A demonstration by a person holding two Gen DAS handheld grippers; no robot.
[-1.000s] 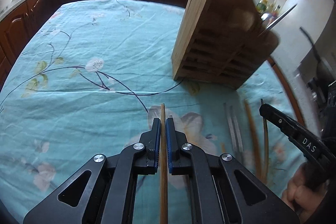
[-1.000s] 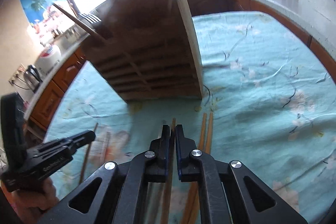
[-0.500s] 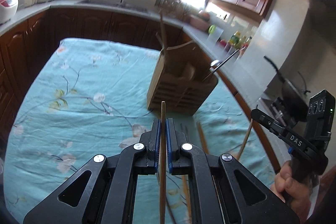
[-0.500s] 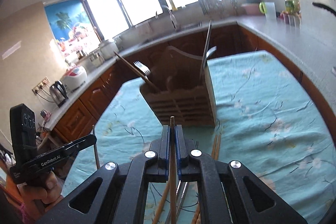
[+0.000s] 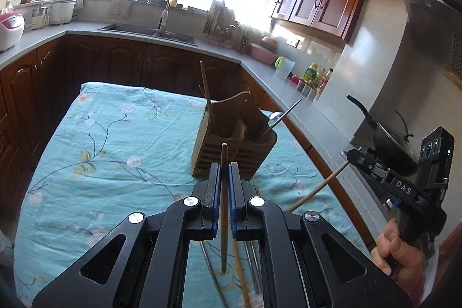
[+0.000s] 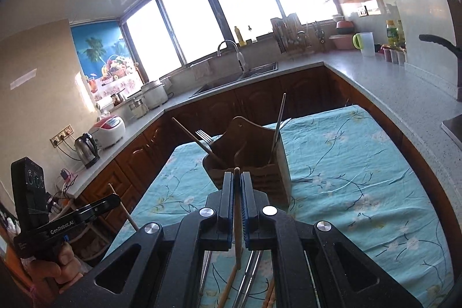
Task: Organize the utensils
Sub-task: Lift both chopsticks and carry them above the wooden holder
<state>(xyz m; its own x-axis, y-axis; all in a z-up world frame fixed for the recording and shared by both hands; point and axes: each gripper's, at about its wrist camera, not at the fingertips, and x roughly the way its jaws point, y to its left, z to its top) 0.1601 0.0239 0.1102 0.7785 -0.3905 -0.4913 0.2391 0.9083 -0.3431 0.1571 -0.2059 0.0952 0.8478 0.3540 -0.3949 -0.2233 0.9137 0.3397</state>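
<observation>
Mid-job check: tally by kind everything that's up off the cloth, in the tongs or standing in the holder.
held chopsticks: 2, one each in the left tongs and right tongs
standing chopsticks in the wooden holder: 2
fork in it: 1
Total: 5

A wooden utensil holder (image 5: 234,146) stands on the desk (image 5: 115,152), straight ahead of both grippers. Chopsticks (image 5: 206,94), a fork (image 6: 205,136) and a metal handle (image 5: 284,113) lean out of its open top, narrowing the way in from above. Loose chopsticks and metal utensils (image 6: 248,267) lie on the cloth on the holder's near side. To the holder's left in the left wrist view, the cloth lies broad and bare. Dark cabinets (image 5: 121,65) wall in the desk's far end.
</observation>
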